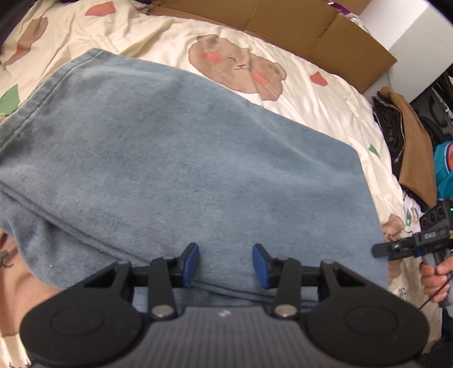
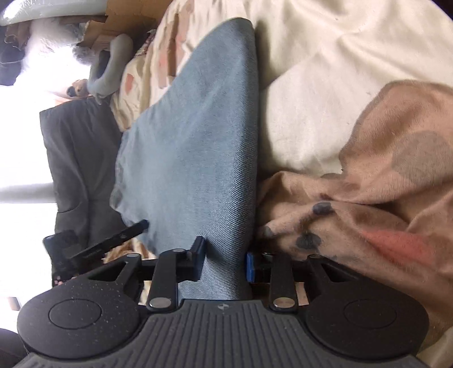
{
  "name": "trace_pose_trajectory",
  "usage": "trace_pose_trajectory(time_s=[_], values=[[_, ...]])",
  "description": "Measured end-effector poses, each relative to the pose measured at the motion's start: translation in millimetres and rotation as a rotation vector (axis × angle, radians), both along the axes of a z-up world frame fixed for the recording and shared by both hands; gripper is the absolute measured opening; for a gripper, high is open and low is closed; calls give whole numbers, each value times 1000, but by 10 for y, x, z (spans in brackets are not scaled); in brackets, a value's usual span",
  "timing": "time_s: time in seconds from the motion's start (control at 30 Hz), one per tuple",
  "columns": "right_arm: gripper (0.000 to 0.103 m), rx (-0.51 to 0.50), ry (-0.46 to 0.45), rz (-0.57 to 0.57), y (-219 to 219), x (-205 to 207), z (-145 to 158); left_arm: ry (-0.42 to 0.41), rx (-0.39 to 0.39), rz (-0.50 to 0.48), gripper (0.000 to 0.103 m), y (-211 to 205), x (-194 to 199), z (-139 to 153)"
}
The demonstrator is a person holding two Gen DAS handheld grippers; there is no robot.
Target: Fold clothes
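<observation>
A: Where are the jeans point(image 1: 175, 158)?

B: Flat on the bed point(image 1: 325, 93), folded into a broad blue slab over the cream cover with the brown animal print. In the left wrist view they fill most of the picture, one hemmed edge running up the left side and a folded corner toward the right.

A: And the left gripper point(image 1: 225, 264)?

B: It points down at the near part of the denim. Its blue pads point(image 1: 190, 263) stand spread, with a clear gap between them, and only flat cloth shows in that gap. Nothing is pinched there.

A: The right gripper point(image 2: 225, 261)?

B: It sits at the right edge of the jeans. In the right wrist view, a thick fold of denim point(image 2: 198, 141) runs straight out from between its fingers, and the pads point(image 2: 249, 267) lie against the cloth on both sides. It is pinching the jeans.

A: Can each see the other?

B: Yes. From the left wrist, the right gripper point(image 1: 380, 249) shows at the far right, held by a hand point(image 1: 436, 278), with its tip at the jeans' edge. From the right wrist, the left gripper point(image 2: 141, 226) shows at lower left, its tip by the denim.

A: Anything beside the jeans?

B: A rumpled tan, printed cloth point(image 2: 382, 184) just right of the gripped fold, and a cardboard box point(image 1: 297, 25) beyond the bed.
</observation>
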State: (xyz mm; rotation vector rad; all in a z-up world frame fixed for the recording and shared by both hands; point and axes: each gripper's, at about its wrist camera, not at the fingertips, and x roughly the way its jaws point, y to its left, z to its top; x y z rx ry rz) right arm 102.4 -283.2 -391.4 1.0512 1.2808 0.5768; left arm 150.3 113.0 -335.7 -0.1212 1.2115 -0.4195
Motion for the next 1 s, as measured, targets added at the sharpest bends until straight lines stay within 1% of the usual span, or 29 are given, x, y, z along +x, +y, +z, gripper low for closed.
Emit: trace_pose_trajectory(time_s=[0.03, 0.13, 0.2, 0.33, 0.47, 0.5, 0.53, 0.63, 0.7, 0.77, 0.87, 1.0], values=[[22, 28, -4, -7, -42, -7, 23, -1, 1, -2, 45, 5, -2, -9], [21, 104, -8, -32, -107, -15, 68, -1, 8, -10, 45, -7, -1, -35], [21, 121, -12, -40, -42, 22, 80, 1, 9, -11, 45, -7, 2, -43], [22, 96, 11, -44, 69, 107, -46, 2, 12, -15, 45, -22, 12, -45], [22, 70, 36, -76, 184, 174, -164, -1, 17, -19, 45, -34, 10, -58], [20, 59, 37, -78, 211, 183, -171, -1, 19, -20, 45, -40, 10, -60], [15, 44, 35, -76, 232, 186, -168, -4, 22, -23, 45, -43, 5, -63], [8, 2, 30, -67, 288, 201, -145, -9, 30, -31, 45, -69, 6, -64], [6, -15, 33, -60, 301, 225, -83, -8, 31, -32, 45, -79, 8, -59], [5, -24, 49, -65, 286, 258, 36, -6, 30, -36, 45, -92, 11, -50], [5, -31, 15, -63, 254, 306, 291, -4, 30, -72, 45, -155, 19, -22], [5, -50, -1, -68, 170, 388, 517, -7, 2, -95, 45, -242, 46, 46]])
